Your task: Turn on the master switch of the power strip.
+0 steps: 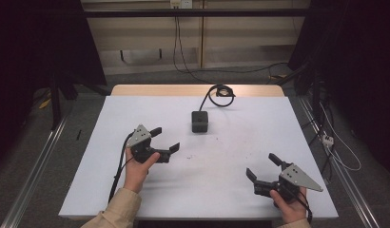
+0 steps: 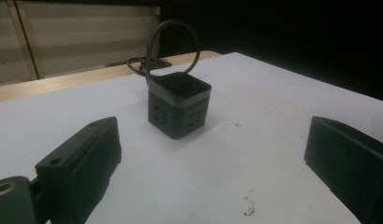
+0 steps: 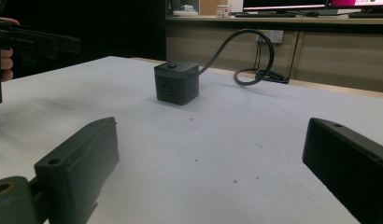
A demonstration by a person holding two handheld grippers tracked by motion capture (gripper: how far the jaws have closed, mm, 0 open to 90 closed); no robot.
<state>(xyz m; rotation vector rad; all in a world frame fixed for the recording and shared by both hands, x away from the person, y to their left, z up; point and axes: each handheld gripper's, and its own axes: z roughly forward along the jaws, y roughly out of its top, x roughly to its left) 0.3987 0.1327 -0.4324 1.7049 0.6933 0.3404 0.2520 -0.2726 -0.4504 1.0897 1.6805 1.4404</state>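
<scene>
My left tongs [image 1: 165, 139] and right tongs [image 1: 262, 166] both gape empty over the tabletop [image 1: 231, 142]. The cube power strip [image 1: 199, 120] sits upper centre, untouched; I judge approach comes next, probably leftward first.

The person's left hand [image 1: 137, 167], in a beige sleeve [image 1: 118, 209], holds the black two-jaw left gripper [image 1: 165, 140] over the left half of the white worktop [image 1: 231, 142], its jaws spread wide and pointing toward the right edge. The right hand [image 1: 289, 205] holds the black two-jaw right gripper [image 1: 262, 166] near the front right corner, jaws likewise wide apart, aimed toward the far left.
</scene>
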